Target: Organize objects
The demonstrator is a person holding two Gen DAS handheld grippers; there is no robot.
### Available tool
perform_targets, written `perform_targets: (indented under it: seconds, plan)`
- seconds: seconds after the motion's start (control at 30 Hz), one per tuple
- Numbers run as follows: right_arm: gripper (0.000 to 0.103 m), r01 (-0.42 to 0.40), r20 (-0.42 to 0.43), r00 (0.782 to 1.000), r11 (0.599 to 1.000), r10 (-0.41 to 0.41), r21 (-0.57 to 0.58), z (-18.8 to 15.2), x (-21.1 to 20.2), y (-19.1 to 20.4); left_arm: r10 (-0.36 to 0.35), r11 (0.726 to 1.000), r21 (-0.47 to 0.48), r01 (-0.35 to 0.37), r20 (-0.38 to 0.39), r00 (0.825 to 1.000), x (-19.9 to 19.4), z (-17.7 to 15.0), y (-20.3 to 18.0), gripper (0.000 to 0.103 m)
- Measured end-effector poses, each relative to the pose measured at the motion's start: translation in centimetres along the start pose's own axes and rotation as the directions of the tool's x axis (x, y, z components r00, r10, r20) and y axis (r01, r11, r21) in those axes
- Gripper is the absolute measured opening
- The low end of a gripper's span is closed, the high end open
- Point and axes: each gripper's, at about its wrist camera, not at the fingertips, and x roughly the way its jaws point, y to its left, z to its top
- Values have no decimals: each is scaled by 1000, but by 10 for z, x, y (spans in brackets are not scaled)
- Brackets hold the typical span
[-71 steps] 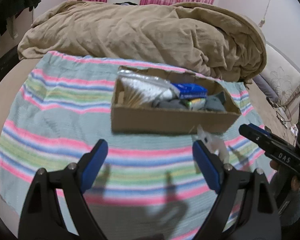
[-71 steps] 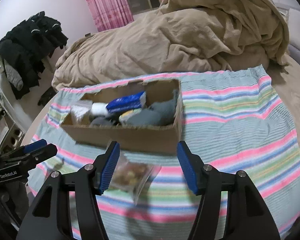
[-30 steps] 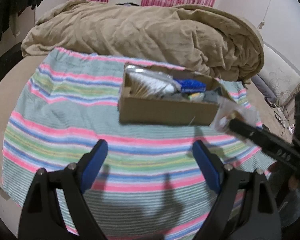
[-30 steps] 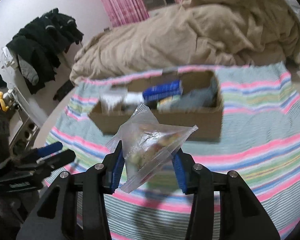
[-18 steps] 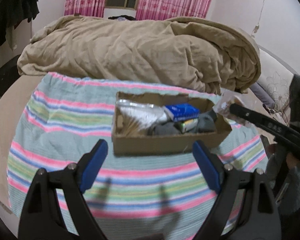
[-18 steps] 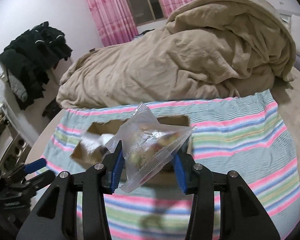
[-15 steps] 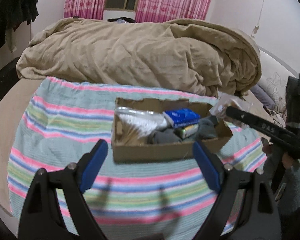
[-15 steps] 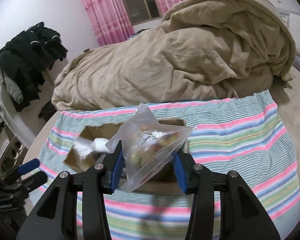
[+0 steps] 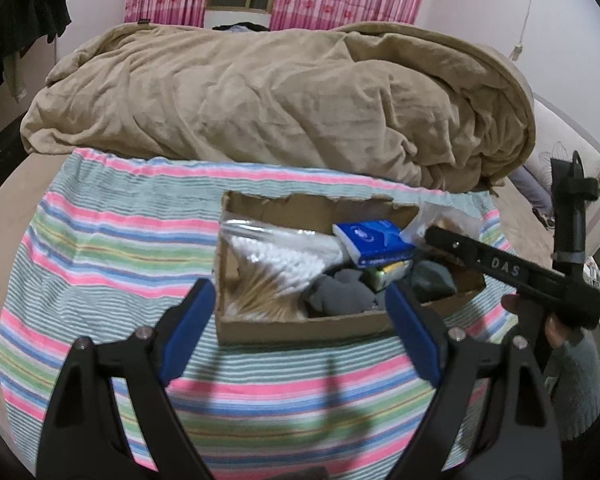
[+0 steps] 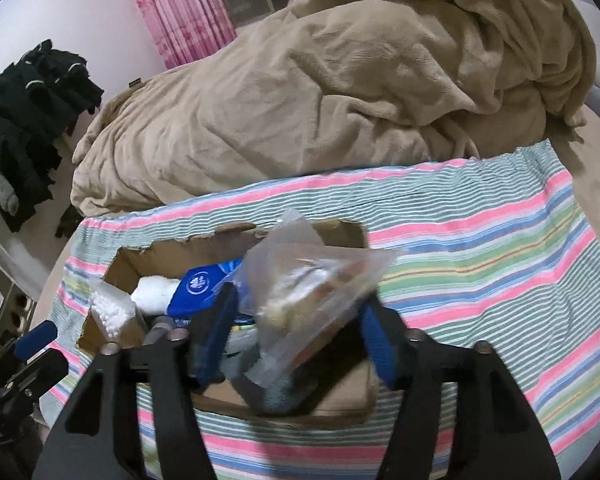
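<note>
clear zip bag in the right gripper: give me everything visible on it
The clear zip bag is thin, crinkled transparent plastic holding small pale and orange-brown pieces, blurred, so the contents cannot be named. It sits tilted between the blue pads of the right hand-held gripper, one corner pointing up. It hangs above the right end of the open cardboard box, over the grey cloth items there. Whether the pads still pinch it is unclear; the jaws look fairly wide. From the left wrist view only its top edge shows.

Dim indoor light, fisheye warping, slight blur.
</note>
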Motion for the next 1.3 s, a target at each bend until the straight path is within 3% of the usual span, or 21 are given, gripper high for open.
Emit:
perform_targets:
  seconds: [0.37,1.13,1.3]
  plan:
    - [78,29,18,999,999,-28,-21,-15,-32,12,-8,1000,-6,8,33,999,-31,-5,1,88]
    - [78,33,88,996,994,-23,-106,-61,-132,53,-15,1000,-16,16,66,998,-116,-46,-4,89]
    - [78,52,103,994,990,-38,-132,-75,-153,63,5,1000,-1,-5,72,997,-131,-61,-6,96]
